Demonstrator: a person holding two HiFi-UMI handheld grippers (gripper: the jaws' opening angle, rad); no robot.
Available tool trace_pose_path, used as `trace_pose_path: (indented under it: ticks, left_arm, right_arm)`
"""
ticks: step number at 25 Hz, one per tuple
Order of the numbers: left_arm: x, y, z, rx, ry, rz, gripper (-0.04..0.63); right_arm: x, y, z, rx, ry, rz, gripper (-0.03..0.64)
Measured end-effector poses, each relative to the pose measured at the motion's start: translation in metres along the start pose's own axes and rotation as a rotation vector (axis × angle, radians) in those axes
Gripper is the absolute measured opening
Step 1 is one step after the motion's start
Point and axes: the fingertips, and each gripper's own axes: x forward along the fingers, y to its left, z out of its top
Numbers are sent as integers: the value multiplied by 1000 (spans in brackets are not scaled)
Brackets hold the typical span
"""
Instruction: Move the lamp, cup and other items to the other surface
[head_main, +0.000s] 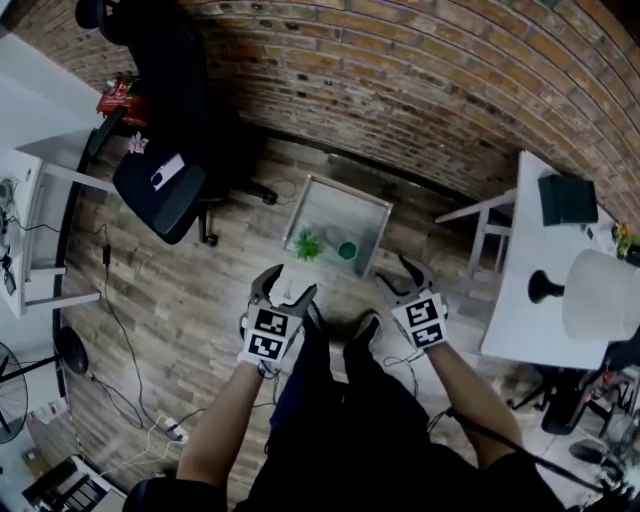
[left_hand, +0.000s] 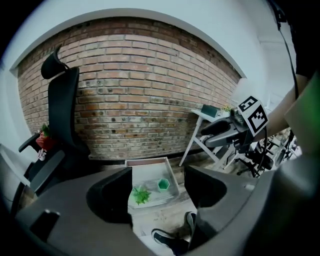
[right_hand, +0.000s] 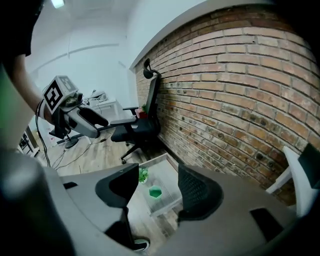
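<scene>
A low whitish table (head_main: 368, 212) stands on the floor ahead of me, with a green cup (head_main: 347, 250) and a small green plant (head_main: 307, 245) on it. The left gripper view shows the cup (left_hand: 163, 184) and plant (left_hand: 141, 195) between the jaws, well beyond them; the right gripper view shows the cup (right_hand: 155, 192) and plant (right_hand: 143, 175) the same way. A white-shaded lamp (head_main: 598, 294) with a black base stands on the white table (head_main: 522, 320) at right. My left gripper (head_main: 286, 285) and right gripper (head_main: 396, 276) hover open and empty, short of the low table.
A black office chair (head_main: 165, 180) stands left of the low table, before a brick wall (head_main: 400, 90). A dark box (head_main: 566, 199) lies on the right table. A white desk (head_main: 30, 220) is at far left. Cables and a power strip (head_main: 170, 430) trail over the wood floor.
</scene>
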Motion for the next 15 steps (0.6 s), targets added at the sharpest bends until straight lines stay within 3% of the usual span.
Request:
trace_pose_path:
  ticks: [8, 15]
  left_arm:
    - [25, 26, -28, 6, 33, -92, 322]
    - [54, 40, -65, 4, 100, -79, 322]
  right_arm:
    - [55, 33, -10, -5, 96, 9, 264]
    - [116, 26, -65, 37, 164, 44, 279]
